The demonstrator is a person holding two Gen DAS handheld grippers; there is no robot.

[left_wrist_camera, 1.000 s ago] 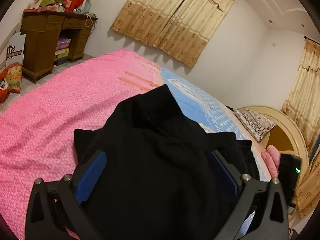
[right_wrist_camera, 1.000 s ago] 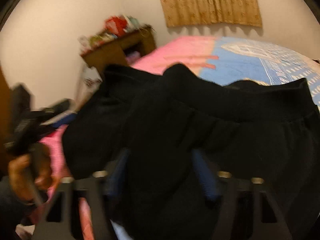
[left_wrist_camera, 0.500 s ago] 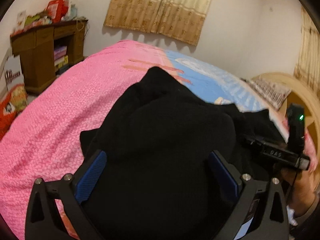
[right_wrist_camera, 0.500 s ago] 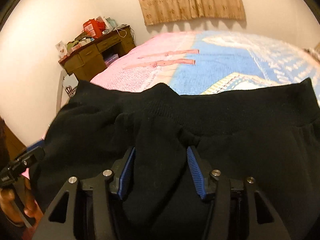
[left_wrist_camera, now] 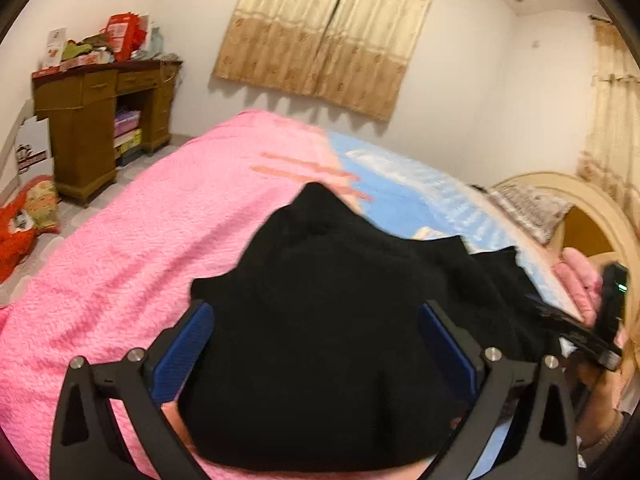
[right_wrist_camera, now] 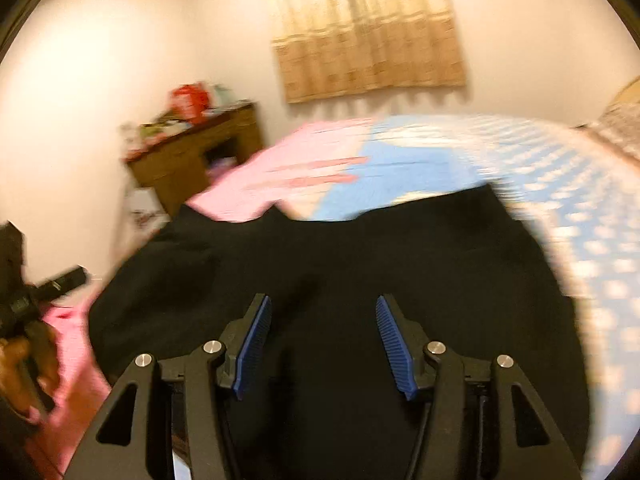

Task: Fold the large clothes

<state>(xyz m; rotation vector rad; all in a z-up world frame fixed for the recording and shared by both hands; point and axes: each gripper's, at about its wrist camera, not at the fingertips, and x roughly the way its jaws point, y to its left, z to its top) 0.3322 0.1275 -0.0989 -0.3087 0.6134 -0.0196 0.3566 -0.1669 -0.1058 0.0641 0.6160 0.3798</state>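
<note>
Black garment going slack as the right jaws let go

Black cloth, the garment (right_wrist_camera: pixel 328 264), is lying heaped on the bed, bunched between and ahead of both pairs of fingers. What is changing is on the right: the right gripper (right_wrist_camera: pixel 320 344) is opening its jaws. Half a second ago its blue pads were pinching a ridge of the fabric; now they are standing well apart, with the cloth lying loose between them and neither pad pressing on it. The right wrist view is also smearing with blur, so that hand is swinging sideways while it is releasing. I am reading this as the end of one fold or carry: the piece is being dropped onto the mattress, and a fresh hold will be needed before the next fold.

The left gripper (left_wrist_camera: pixel 316 356) is holding its fingers wide, as a second ago, with a thick mound of the garment filling the space between them. Whether its pads are actually pressing on the fabric I cannot tell.

Beyond the fingertips, the bedspread (left_wrist_camera: pixel 132 256) is running pink on the left side and blue with white pattern on the right. Farther off, a wooden desk (left_wrist_camera: pixel 92 120) piled with boxes is standing against the white wall, beige curtains (left_wrist_camera: pixel 332 36) are hanging over the window, and a rounded cream headboard (left_wrist_camera: pixel 592 208) is curving off to the right.
</note>
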